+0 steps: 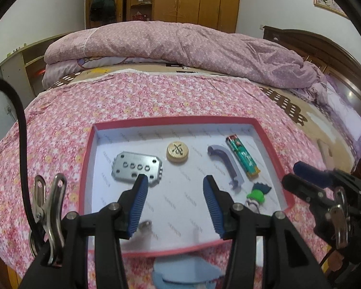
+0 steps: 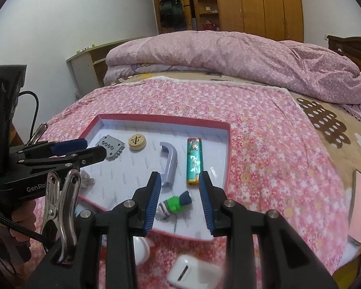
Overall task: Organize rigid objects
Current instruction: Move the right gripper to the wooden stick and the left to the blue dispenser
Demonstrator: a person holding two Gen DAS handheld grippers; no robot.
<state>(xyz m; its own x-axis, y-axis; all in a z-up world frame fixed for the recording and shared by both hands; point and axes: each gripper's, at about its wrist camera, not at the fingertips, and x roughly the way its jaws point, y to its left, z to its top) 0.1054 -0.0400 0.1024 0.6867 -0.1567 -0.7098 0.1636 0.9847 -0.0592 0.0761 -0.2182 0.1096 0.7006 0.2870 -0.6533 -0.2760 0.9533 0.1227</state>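
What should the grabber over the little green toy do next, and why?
Probably lower the right gripper a little and close on the green toy. Its fingers are open and empty, the toy lies between them inside the red tray, but it leans near the left finger, so centring first seems wise.

Even, soft indoor light in both views, moderately bright, no hard shadows. Source out of frame; cannot tell where it sits.

Strong fisheye bend: the bed (image 1: pixel 156 101) bulges into a dome, wardrobe (image 1: pixel 199 0) lines curve, dark vignette fills the corners.

White tray (image 1: pixel 103 192) floor is the brightest area, slightly washed (printed lettering on it barely legible). Faint soft shadows under the left tongs (image 1: pixel 175 183).

Small glare spot on the headboard (image 1: pixel 351 94) and highlights on the metal clip (image 2: pixel 62 207).

Near edge blurred: objects at the bottom of each frame, such as the white case (image 2: pixel 195 274), are smeared and out of focus. Mid-tray items are reasonably sharp.
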